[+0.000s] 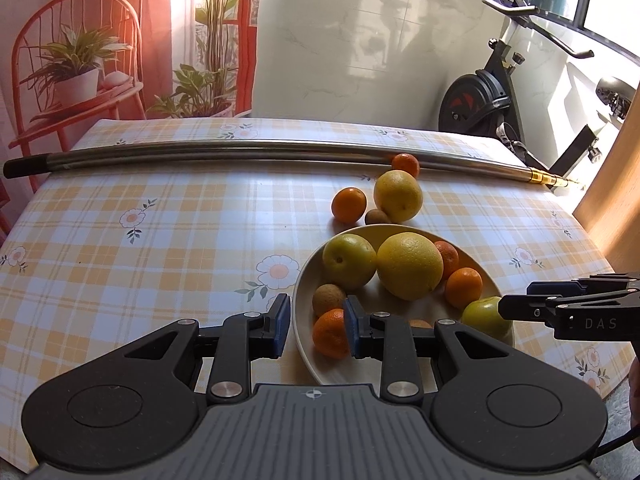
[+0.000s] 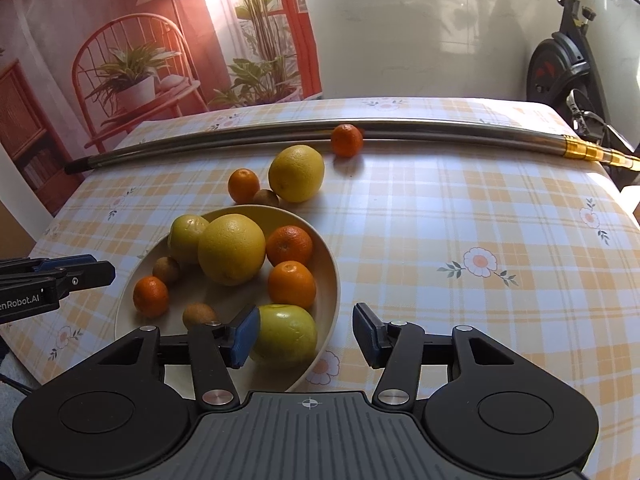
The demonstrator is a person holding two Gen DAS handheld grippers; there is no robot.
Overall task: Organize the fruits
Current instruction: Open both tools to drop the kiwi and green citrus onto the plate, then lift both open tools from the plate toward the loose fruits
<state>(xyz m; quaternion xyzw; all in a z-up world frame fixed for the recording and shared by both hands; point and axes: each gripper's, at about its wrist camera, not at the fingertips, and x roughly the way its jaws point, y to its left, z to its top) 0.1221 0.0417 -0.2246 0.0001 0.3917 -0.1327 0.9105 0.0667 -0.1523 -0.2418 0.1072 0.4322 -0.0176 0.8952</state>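
Left wrist camera sits low, close over the near-left rim of the shallow cream fruit bowl (image 1: 304, 280), facing across the yellow-checked desk (image 1: 160, 220). Right wrist camera looks the same way from the bowl's near-right rim. Both share the bowl and long steel pole (image 2: 440, 128).

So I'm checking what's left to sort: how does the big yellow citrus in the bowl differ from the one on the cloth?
The yellow citrus in the bowl sits inside the bowl, against a green fruit and near a mandarin; the yellow citrus on the cloth lies on the tablecloth behind the rim, by a kiwi. The bowl one looks rounder, the other slightly oval. Both are yellow, dimpled and untouched by either gripper.
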